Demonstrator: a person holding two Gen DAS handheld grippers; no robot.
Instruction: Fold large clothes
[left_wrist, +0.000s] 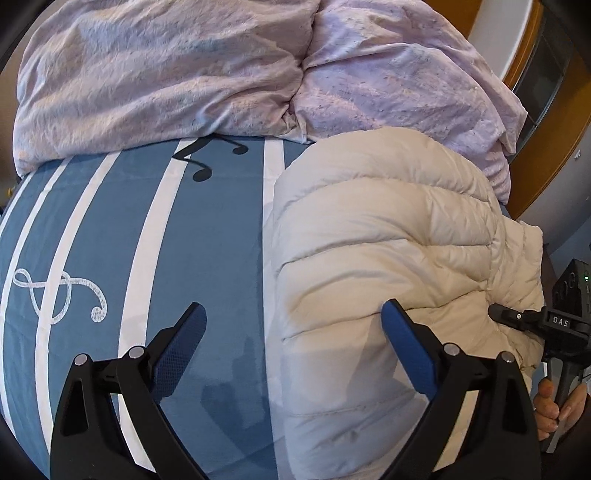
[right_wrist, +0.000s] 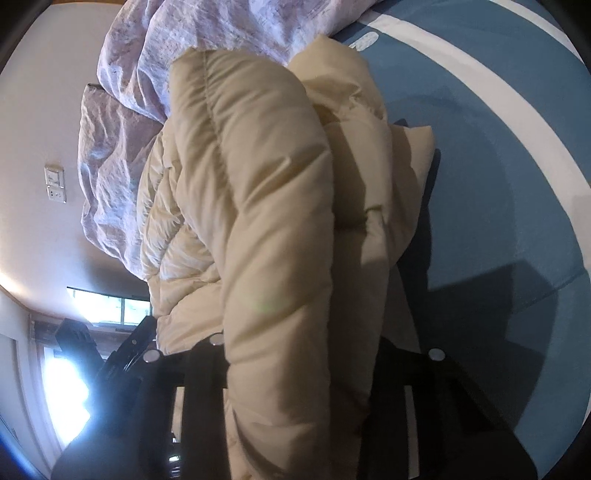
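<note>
Puffer jacket: cream quilted cloth, smooth, faint sheen, stitched into padded ribs. Bed sheet: blue and white woven cloth, matt, flat. Duvet: lilac cloth, crinkled, matt. Left gripper: matt black plastic arms, blue textured pads, shiny metal rivets. Bed frame: glossy orange-brown wood.

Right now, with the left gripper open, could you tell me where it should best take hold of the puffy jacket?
Grip the jacket's near left edge, coming in from the bedsheet side. That edge is a rounded fold standing proud of the sheet, between the left gripper's open fingers. The right gripper seems to hold the far side already.
</note>
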